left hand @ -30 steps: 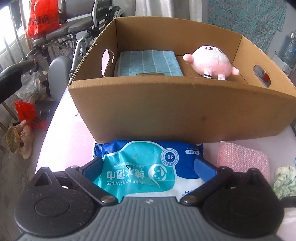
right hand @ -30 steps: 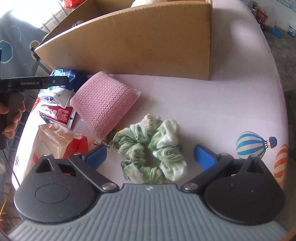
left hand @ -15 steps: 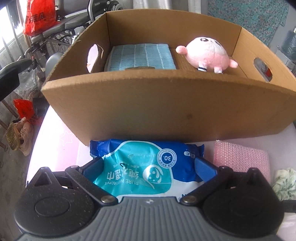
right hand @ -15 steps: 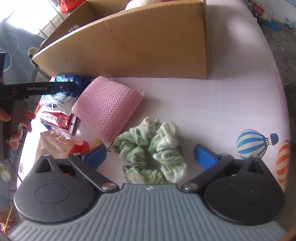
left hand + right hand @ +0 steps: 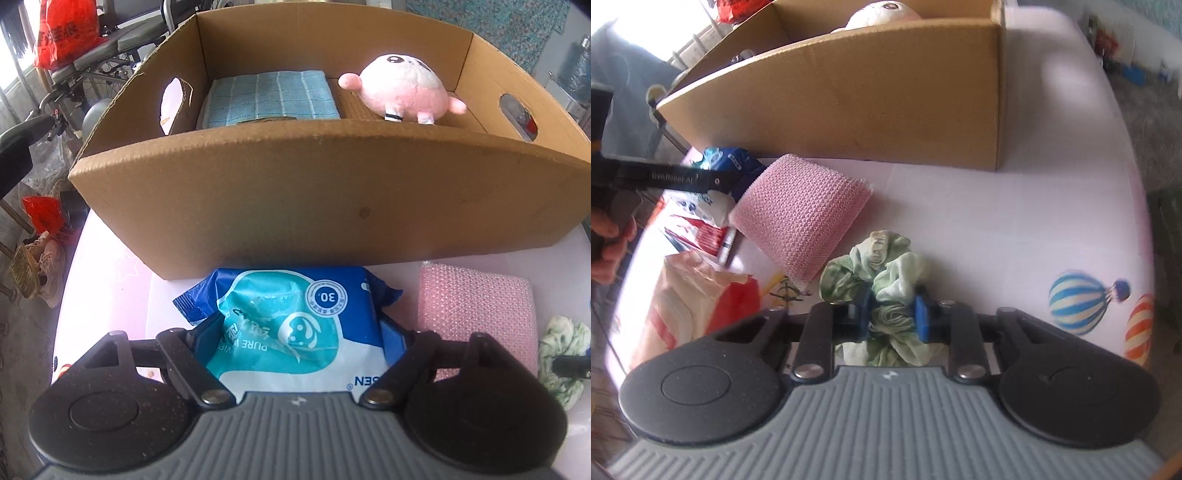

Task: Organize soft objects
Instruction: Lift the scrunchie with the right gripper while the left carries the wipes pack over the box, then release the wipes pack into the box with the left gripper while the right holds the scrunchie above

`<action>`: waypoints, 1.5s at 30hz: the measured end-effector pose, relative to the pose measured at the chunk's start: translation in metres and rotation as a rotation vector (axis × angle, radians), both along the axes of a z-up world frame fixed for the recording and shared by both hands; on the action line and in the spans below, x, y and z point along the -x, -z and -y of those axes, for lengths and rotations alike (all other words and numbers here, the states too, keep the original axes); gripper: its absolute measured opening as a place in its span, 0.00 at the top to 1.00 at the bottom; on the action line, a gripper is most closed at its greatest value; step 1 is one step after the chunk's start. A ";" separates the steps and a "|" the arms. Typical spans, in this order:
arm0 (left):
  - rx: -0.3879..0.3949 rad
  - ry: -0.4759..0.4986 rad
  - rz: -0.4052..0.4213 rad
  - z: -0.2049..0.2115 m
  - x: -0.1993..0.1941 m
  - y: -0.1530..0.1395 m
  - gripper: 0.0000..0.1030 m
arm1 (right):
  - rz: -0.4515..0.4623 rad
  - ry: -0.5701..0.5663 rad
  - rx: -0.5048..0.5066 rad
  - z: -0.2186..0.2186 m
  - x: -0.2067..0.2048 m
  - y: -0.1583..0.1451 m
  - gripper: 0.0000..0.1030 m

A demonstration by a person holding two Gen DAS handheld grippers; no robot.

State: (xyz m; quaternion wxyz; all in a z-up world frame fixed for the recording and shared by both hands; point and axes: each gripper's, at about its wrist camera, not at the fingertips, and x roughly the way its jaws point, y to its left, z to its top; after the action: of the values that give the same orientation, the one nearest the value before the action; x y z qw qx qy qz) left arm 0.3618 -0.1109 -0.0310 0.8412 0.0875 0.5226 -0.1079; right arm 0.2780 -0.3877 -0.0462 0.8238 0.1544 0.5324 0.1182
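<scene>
My left gripper is shut on a blue pack of wet wipes and holds it in front of the cardboard box. Inside the box lie a folded blue cloth and a pink plush toy. My right gripper is shut on a green and white scrunchie on the pink table. A pink mesh sponge lies left of the scrunchie; it also shows in the left wrist view.
A red and white packet and a small red pack lie at the table's left edge. The box's near wall stands behind the sponge. Wheelchairs and a red bag are beyond the table.
My right gripper closed on the scrunchie. My left gripper tightened on the wipes pack and rose, so more of the box's inside shows.
</scene>
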 end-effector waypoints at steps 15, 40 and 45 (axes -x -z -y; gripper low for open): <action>0.082 0.036 0.086 -0.024 0.039 -0.072 0.19 | 0.038 0.005 -0.126 0.007 0.027 -0.021 0.88; 0.078 0.006 0.068 0.043 -0.182 -0.059 0.18 | 0.234 0.134 -0.199 0.045 -0.160 -0.097 0.88; 0.017 -0.091 0.036 0.035 -0.202 -0.027 0.15 | 0.217 0.136 -0.180 0.043 -0.185 -0.058 0.88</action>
State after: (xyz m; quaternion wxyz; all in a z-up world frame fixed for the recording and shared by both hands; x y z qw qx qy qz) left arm 0.5635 -0.1457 -0.0042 0.8553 0.0586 0.5097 -0.0725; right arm 0.4627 -0.4310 0.0120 0.8655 0.2496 0.4157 0.1256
